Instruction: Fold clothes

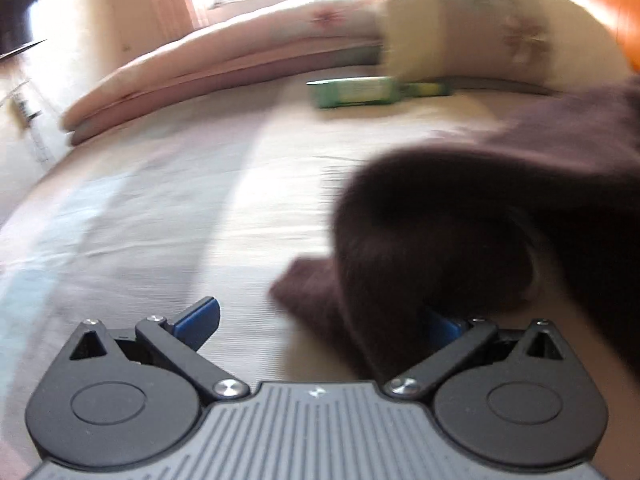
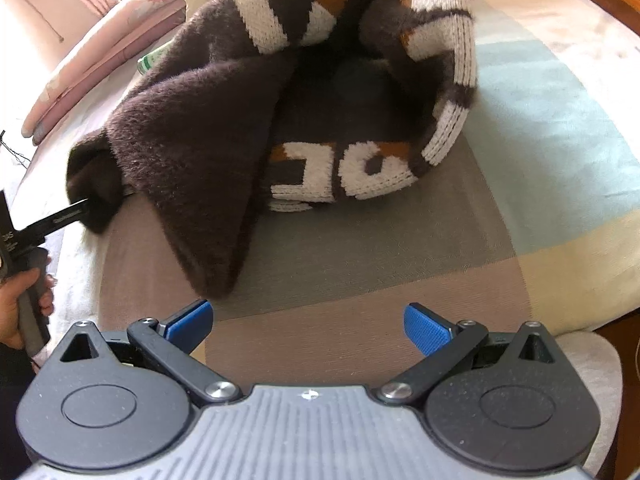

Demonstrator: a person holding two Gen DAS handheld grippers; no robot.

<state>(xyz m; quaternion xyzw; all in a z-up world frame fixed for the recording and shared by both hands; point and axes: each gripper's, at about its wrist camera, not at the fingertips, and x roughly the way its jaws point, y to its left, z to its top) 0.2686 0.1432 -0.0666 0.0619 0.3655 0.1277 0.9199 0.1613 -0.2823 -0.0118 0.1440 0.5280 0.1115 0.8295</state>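
Note:
A fuzzy dark brown sweater [image 2: 192, 128] with white and orange lettering lies bunched on the bed. In the left wrist view, which is blurred by motion, the sweater [image 1: 460, 220] drapes over the right blue pad of my left gripper [image 1: 320, 320]. Its jaws are spread wide and open, and the left pad is bare. From the right wrist view, a finger of the left gripper [image 2: 74, 212] pokes into the sweater's left end, with a person's hand [image 2: 20, 308] on its handle. My right gripper [image 2: 308, 324] stands open just short of the sweater's near corner, with nothing between its pads.
The bed sheet [image 2: 520, 160] has wide pastel stripes. A folded pink quilt [image 1: 220, 56] and a pillow [image 1: 460, 20] lie along the far side, with a green packet [image 1: 356, 92] in front of them. A wooden headboard [image 1: 624, 8] borders the right.

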